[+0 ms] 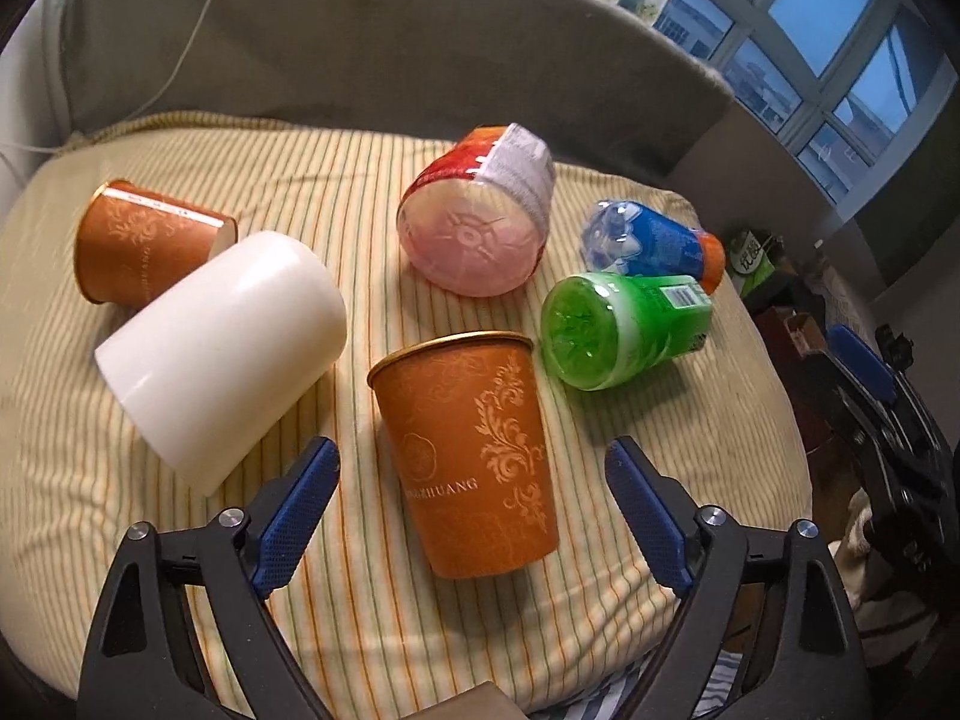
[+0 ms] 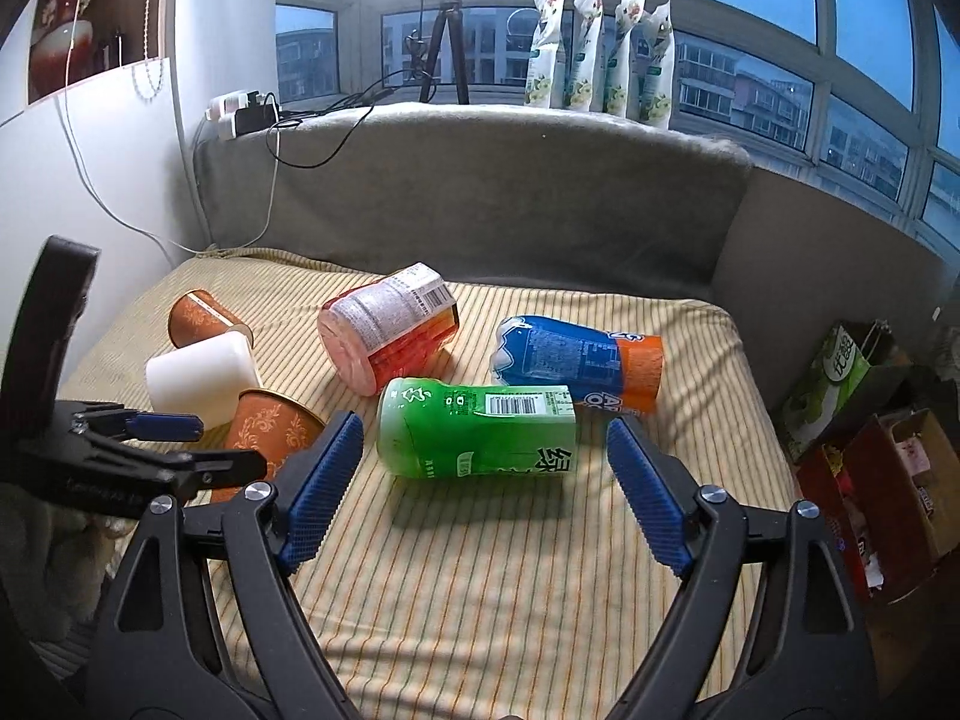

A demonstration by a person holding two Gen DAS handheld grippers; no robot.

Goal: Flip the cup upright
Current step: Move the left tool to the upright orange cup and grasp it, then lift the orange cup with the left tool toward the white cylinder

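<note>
The left gripper [image 1: 471, 510] hangs wide open with nothing in it, and the nearest orange paper cup [image 1: 465, 456] stands between its blue pads [image 1: 297, 510], rim up and leaning a little. It looks light and thin-walled, easily crushed, so a gentle squeeze at mid-body seems wisest. Beyond it to the left lies the white cup [image 1: 222, 348] on its side. The right gripper [image 2: 480, 486] is empty too, spread over the green bottle [image 2: 477, 435].

Ahead of me on the striped cushion [image 2: 480, 570] lie a green bottle [image 2: 477, 435], blue bottle [image 2: 570, 360] and red-labelled jar [image 2: 384, 324]; four pouches [image 2: 600, 54] line the upper windowsill.
</note>
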